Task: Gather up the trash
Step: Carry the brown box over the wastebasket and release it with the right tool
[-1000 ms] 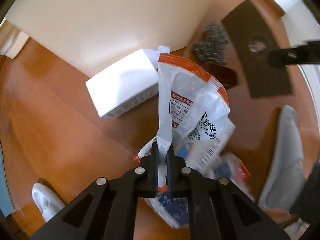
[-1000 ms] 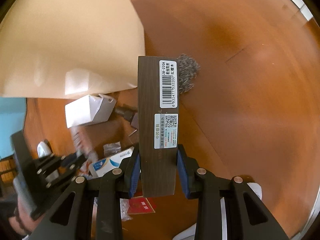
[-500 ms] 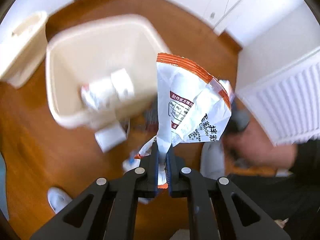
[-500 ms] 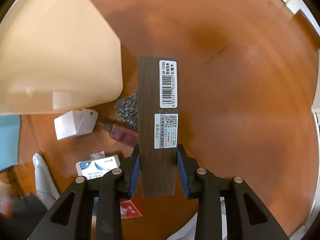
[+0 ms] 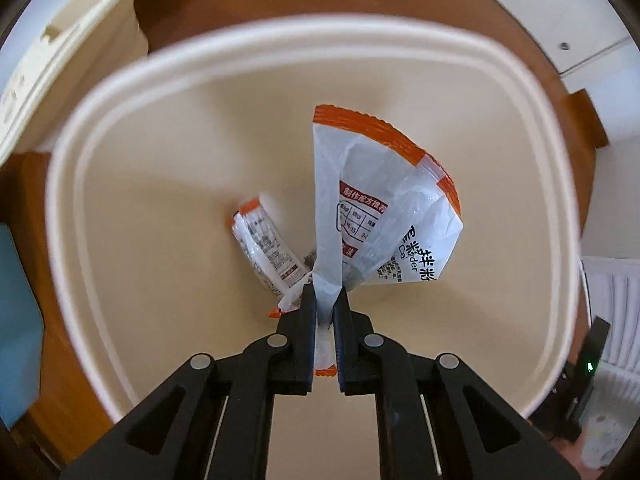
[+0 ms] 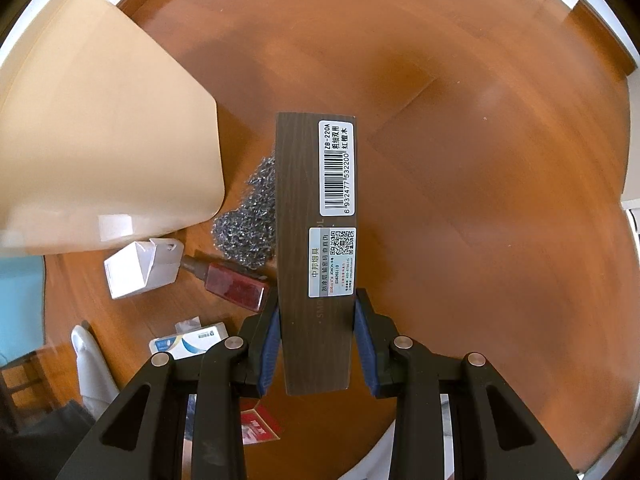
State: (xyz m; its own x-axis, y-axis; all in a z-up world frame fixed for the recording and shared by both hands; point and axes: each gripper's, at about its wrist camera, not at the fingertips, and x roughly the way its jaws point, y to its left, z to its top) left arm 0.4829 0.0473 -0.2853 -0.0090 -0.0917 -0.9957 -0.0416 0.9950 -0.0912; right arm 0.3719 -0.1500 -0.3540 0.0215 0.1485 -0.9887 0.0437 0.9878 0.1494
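Observation:
My left gripper (image 5: pixel 324 294) is shut on a white and orange plastic bag (image 5: pixel 384 208) and holds it over the open mouth of the cream bin (image 5: pixel 520 80). A crumpled wrapper (image 5: pixel 266 248) lies at the bin's bottom. My right gripper (image 6: pixel 316 308) is shut on a dark brown box (image 6: pixel 316 248) with a barcode label, held above the wooden floor. The bin's outer wall (image 6: pixel 100 140) stands to its left.
On the floor by the bin lie a white carton (image 6: pixel 140 268), a red bottle (image 6: pixel 236 290), a steel wool pad (image 6: pixel 252 224), a blue and white box (image 6: pixel 188 340) and a red packet (image 6: pixel 258 426). A cream lid (image 5: pixel 60 52) leans at the far left.
My left gripper has swung from the floor litter up over the bin, with the bag still in it. My right gripper has drifted a little with the brown box in its grip.

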